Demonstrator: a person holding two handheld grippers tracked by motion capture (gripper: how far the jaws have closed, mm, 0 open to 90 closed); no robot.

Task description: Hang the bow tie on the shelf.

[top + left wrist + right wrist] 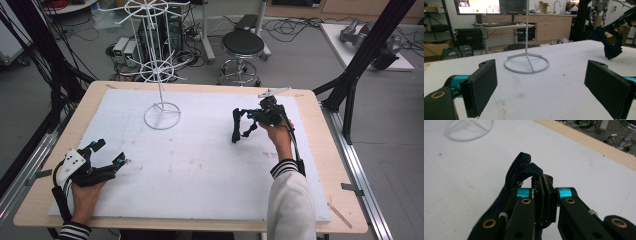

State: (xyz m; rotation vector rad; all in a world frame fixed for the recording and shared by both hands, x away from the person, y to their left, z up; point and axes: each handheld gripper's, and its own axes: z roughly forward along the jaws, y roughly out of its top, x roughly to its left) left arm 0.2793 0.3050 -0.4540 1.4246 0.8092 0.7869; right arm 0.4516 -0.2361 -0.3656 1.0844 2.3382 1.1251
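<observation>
Above white pad, right gripper (243,122) clamps dark cloth (520,171); left gripper (111,153) open.

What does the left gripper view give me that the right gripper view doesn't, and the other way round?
Left gripper view alone: the left hand-held gripper with jaws wide open and nothing between them, the stand's pole, and the dark cloth hanging clear above the white mat. Right gripper view alone: the right hand-held gripper shut on that cloth, and the table's wooden edge. Both: the cloth, the stand's ring base and the mat.
</observation>
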